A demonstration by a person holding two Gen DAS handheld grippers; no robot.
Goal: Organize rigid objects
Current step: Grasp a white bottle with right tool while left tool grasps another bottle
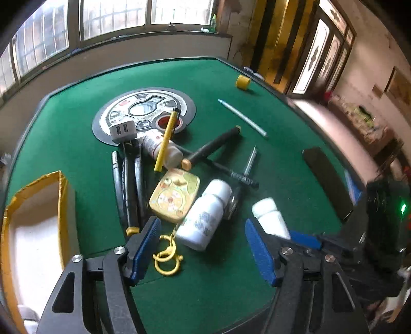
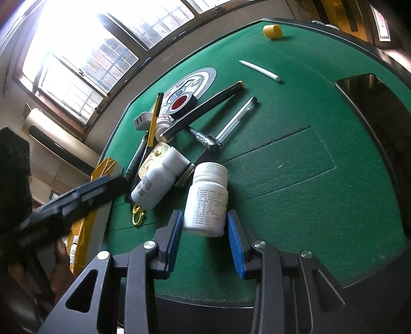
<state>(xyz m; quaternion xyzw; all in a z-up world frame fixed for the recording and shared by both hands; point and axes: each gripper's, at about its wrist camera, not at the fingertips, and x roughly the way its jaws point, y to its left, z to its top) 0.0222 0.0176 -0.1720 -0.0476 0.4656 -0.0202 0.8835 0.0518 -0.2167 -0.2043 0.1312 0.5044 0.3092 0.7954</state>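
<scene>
Two grippers over green felt table [image 2: 295, 179]. Right gripper [image 2: 205, 239] clamps upright white pill bottle [image 2: 208, 203]. Left gripper [image 1: 203, 246] spread, nothing held; second pill bottle [image 1: 203, 221] lying at its 12 o'clock, yellow-edged box [image 1: 38, 205] at 9.

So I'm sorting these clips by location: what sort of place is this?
Most likely a room in a home, at an automatic mahjong table: green felt top with a round control panel in its centre, barred windows behind, and a wall air conditioner.
</scene>
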